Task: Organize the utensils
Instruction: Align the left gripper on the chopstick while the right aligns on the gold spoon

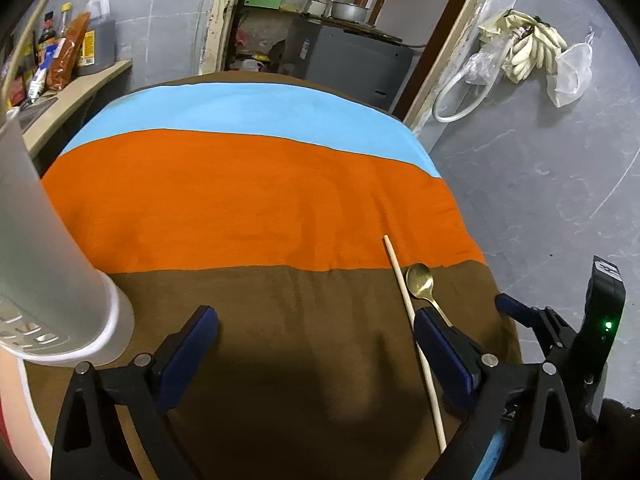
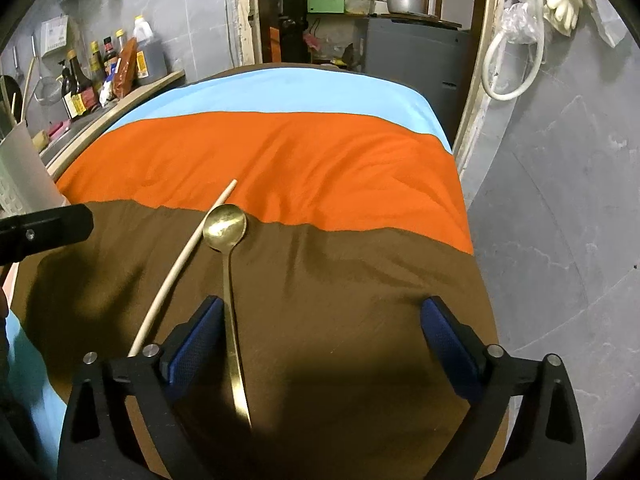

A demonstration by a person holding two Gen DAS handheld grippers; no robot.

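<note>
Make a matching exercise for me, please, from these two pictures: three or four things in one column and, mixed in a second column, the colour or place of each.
Things:
1. spoon
2. wooden stick
3. utensil holder
4. hose

Descriptions:
A. white loop hanging on the grey wall
B. gold metal, bowl lying at the seam of the orange and brown stripes
C. pale tall container standing at the left edge of the cloth
D. thin, light wood, lying just left of the gold utensil in the right wrist view

Right pairs: 1-B, 2-D, 3-C, 4-A
</note>
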